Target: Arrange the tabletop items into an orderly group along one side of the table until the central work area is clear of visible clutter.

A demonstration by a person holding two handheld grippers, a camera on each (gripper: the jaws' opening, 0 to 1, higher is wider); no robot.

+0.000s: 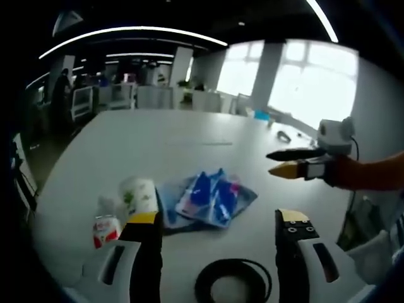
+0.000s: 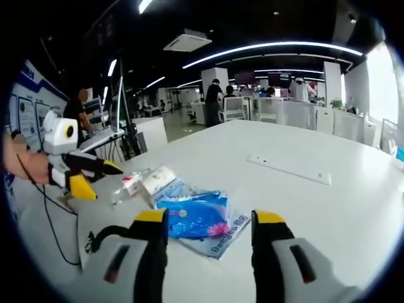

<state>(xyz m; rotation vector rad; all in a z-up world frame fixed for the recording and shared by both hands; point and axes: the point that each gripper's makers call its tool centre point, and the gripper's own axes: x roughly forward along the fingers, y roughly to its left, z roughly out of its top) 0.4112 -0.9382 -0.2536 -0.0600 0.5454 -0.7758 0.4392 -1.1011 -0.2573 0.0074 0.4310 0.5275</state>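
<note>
A blue snack packet (image 1: 208, 199) lies flat on the white table (image 1: 177, 139), just beyond my left gripper (image 1: 218, 221), whose jaws stand open with nothing between them. To the packet's left lie a white roll with green print (image 1: 139, 194) and a small red-labelled bottle (image 1: 106, 230). A black cable coil (image 1: 233, 284) sits under the jaws. My right gripper (image 1: 270, 163) enters from the right, held above the table. In the right gripper view, my right gripper (image 2: 209, 219) is open over the blue packet (image 2: 196, 218), with the roll (image 2: 158, 180), bottle (image 2: 129, 186) and left gripper (image 2: 104, 182) beyond.
A white strip (image 2: 287, 169) lies flat mid-table. The black cable (image 2: 107, 237) runs off the table's near edge. The table's far half (image 2: 328, 208) is bare. Desks, chairs and people (image 2: 214, 95) stand in the office behind.
</note>
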